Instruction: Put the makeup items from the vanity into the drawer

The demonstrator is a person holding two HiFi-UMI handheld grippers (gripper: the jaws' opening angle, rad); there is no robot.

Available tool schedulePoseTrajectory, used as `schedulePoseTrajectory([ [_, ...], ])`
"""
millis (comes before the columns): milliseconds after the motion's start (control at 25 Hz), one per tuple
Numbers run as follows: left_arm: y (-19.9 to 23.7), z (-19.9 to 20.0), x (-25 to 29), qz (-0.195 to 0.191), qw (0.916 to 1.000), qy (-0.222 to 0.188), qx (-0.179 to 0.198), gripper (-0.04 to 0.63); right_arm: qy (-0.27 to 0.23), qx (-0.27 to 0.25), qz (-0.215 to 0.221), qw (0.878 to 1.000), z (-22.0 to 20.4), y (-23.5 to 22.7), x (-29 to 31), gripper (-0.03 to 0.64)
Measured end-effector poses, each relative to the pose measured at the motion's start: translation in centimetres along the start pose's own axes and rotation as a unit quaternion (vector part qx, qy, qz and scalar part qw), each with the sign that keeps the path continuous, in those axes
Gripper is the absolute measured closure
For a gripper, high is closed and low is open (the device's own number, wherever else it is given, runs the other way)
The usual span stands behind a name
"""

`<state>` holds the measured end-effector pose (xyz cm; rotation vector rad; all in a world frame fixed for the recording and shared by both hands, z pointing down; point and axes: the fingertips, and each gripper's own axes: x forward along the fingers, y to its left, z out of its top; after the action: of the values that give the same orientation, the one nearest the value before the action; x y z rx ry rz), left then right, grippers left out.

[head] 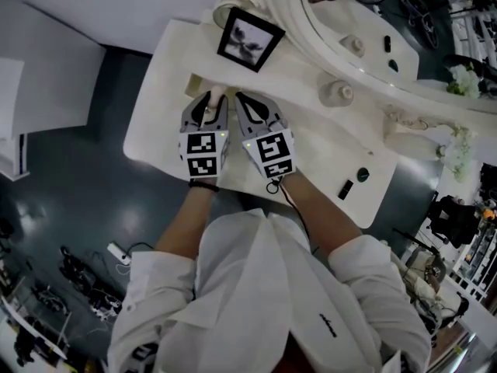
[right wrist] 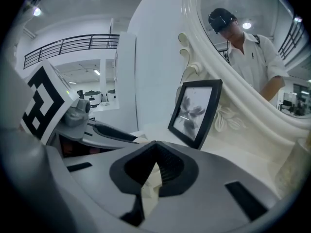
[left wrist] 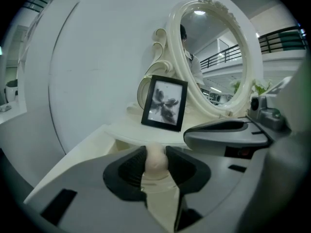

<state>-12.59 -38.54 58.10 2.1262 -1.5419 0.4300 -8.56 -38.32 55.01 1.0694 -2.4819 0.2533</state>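
My left gripper (head: pixel 208 102) is shut on a small round cream drawer knob (left wrist: pixel 156 160) at the front of the white vanity (head: pixel 155 99); the knob sits squeezed between the two dark pads. A cream drawer front (left wrist: pixel 163 198) shows below it, and the drawer looks pulled out a little. Close beside it on the right, my right gripper (head: pixel 242 99) is shut with its tips (right wrist: pixel 153 144) meeting and nothing held. Makeup items lie on the vanity's right part: a cream jar (head: pixel 339 93), a dark green round item (head: pixel 363 175) and a small black tube (head: pixel 345 189).
A black picture frame (head: pixel 248 39) stands at the back of the vanity just beyond both grippers, also in the left gripper view (left wrist: pixel 164 103). The oval mirror (head: pixel 365 22) rises behind it. White flowers (head: pixel 458 150) stand at the far right. Dark floor surrounds the vanity.
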Motion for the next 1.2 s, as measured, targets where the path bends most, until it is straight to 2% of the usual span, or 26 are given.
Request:
schedulePoseTrajectory([
  [360,0.1,-0.7,1.4,-0.005,0.9993,0.036,0.011,0.448,0.007,0.005,0.0,1.0,-1.0,0.4,0.0,0.598],
  [560,0.4,-1.3,2.2,-0.003,0.9991,0.042,0.001,0.448,0.005,0.008,-0.007,1.0,-1.2,0.1,-0.8,0.598],
  [760,0.3,-1.7,2.6,-0.001,0.999,0.042,0.014,0.445,0.003,0.012,-0.014,1.0,-1.4,-0.6,-1.6,0.598],
  [960,-0.3,-1.7,2.7,-0.016,0.9989,0.04,0.016,0.39,0.003,0.015,-0.018,1.0,-1.8,-0.9,-2.2,0.598],
  [1120,-0.1,-1.6,2.4,-0.014,0.9992,0.035,0.016,0.385,0.002,0.02,-0.018,1.0,-1.9,-0.9,-2.6,0.598],
  [1200,0.1,-1.4,2.3,-0.012,0.9992,0.031,0.021,0.36,0.001,0.021,-0.019,1.0,-2.0,-1.0,-3.0,0.598],
])
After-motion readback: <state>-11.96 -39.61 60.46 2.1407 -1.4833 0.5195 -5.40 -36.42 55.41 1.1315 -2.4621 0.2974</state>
